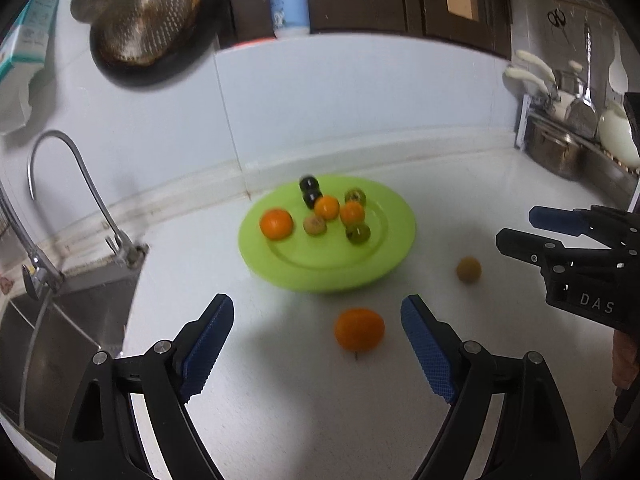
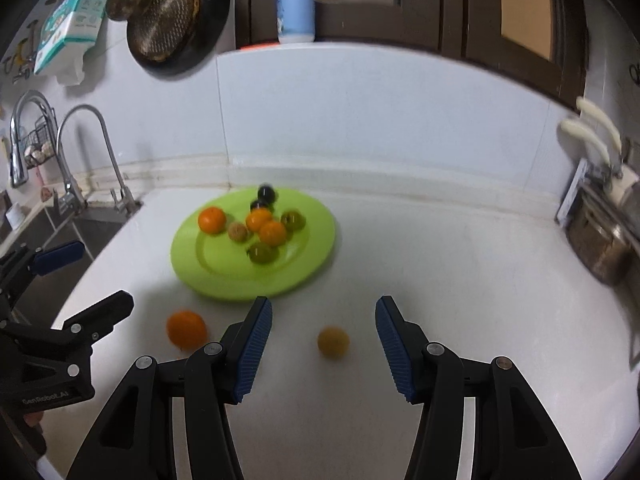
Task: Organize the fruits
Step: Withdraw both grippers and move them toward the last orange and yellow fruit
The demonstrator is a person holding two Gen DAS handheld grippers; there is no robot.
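Observation:
A green plate (image 1: 280, 258) (image 2: 192, 264) on the white counter holds several small fruits: oranges, green ones, dark ones and a brownish one. A loose orange (image 1: 359, 329) (image 2: 186, 329) lies on the counter in front of the plate, between the fingers of my open, empty left gripper (image 1: 318, 322). A small yellow-brown fruit (image 1: 469, 269) (image 2: 333, 342) lies further right, between the fingers of my open, empty right gripper (image 2: 323, 322). The right gripper also shows at the right edge of the left wrist view (image 1: 516, 228), the left gripper at the left edge of the right wrist view (image 2: 96, 276).
A sink with a curved tap (image 1: 72, 184) (image 2: 96, 152) lies left of the counter. A metal pot and utensil rack (image 1: 568, 136) (image 2: 600, 240) stand at the right. A pan (image 1: 148, 20) hangs on the wall; a white-blue bottle (image 2: 296, 4) stands on the ledge behind.

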